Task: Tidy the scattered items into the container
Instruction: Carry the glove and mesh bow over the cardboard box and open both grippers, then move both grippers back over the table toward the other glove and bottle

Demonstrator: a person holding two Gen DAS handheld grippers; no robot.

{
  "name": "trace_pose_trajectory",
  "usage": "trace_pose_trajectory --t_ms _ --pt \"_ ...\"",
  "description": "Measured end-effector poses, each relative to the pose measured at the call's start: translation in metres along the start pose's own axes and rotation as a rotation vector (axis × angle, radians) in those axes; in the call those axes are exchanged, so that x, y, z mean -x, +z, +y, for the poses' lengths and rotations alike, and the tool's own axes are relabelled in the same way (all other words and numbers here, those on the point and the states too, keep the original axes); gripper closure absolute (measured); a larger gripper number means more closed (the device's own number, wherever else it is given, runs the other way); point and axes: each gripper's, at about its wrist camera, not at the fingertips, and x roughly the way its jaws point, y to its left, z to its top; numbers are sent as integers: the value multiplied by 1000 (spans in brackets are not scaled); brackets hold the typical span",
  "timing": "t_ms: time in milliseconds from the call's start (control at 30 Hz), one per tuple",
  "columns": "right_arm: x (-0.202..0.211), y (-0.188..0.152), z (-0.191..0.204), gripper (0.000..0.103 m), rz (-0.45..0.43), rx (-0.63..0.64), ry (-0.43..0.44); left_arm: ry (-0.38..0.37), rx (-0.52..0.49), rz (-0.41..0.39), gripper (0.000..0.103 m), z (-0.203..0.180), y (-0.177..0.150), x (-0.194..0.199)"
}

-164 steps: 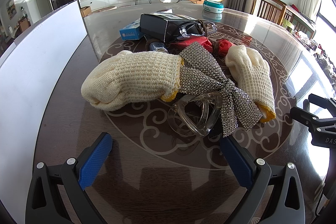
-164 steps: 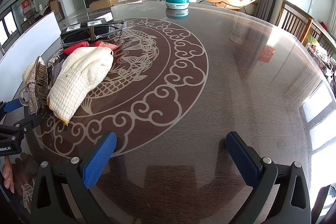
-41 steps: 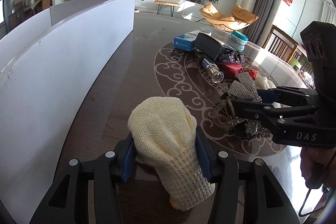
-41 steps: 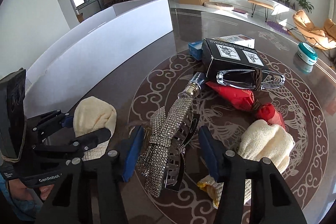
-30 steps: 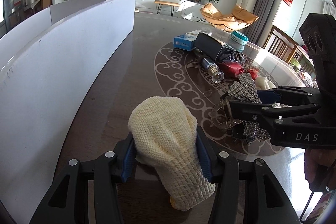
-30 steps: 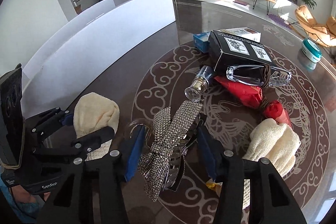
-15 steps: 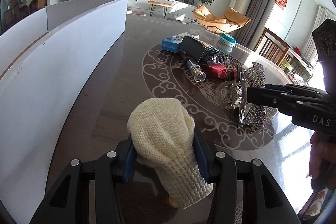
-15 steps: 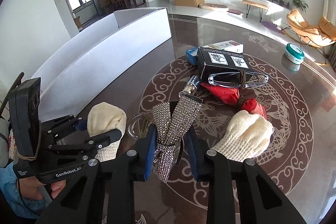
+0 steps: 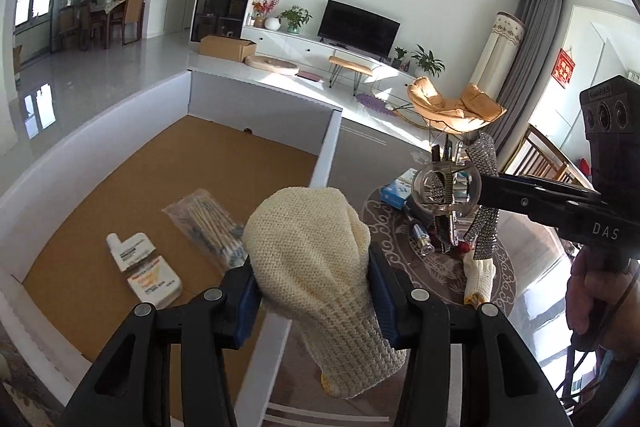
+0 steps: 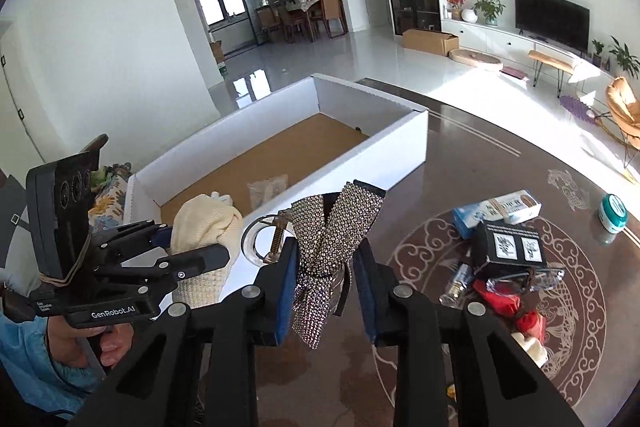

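Cardboard box [image 9: 256,115] (swabs [image 9: 212,227], bottle [image 9: 146,269] inside)

there were two knitted cream gloves: one [image 9: 316,267] clamped in a gripper, one [image 9: 479,277] lying on the table. one rhinestone bow hair clip [image 10: 328,251] was there. inside one white box [image 10: 280,131] lay one packet of cotton swabs [image 9: 208,223] and one small white bottle [image 9: 144,269]. one pair of glasses [image 10: 524,277], one black box [image 10: 512,243], one blue-and-white carton [image 10: 496,211] and one teal jar [image 10: 613,211] were on the table.
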Motion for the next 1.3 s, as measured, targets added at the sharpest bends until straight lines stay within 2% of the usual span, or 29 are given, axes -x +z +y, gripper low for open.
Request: trace_pose_trajectory --t_ms 133,267,433,533,567,600,633,667,700,833,900,967,1033,1167,1300 --pt "-44 37 38 74 11 49 161 126 75 24 55 61 0 8" --pt "-103 50 68 74 66 82 257 178 118 73 55 94 -7 1" --pt "-156 35 88 74 173 120 258 214 115 108 54 102 -17 -8" --pt "-173 23 92 73 223 144 211 257 116 122 51 105 -20 -13" --pt "-175 20 92 72 232 146 197 274 103 123 43 103 -20 -14" --pt "-175 18 92 62 233 142 193 296 100 122 36 101 -19 -14" --pt "-172 15 91 53 223 140 192 307 106 111 25 102 -18 -12" --pt "-168 13 89 38 203 146 186 307 114 91 19 102 -17 -8" --pt "-163 12 88 32 179 155 183 309 124 69 18 103 -16 -3" --pt "-133 11 81 32 86 132 241 277 183 6 18 111 -14 12" --pt "-115 8 73 30 30 112 243 251 193 -8 18 104 -10 15" --pt "-95 2 60 24 -29 79 194 216 169 -20 18 91 -8 17" --pt "-71 -11 42 18 -91 34 96 184 114 -42 18 69 -4 17" --pt "-21 -55 -6 16 -165 -38 -182 181 -48 -82 18 15 -2 21" --pt "30 -113 -55 13 -149 -113 -452 145 -167 -82 17 -40 -4 13"
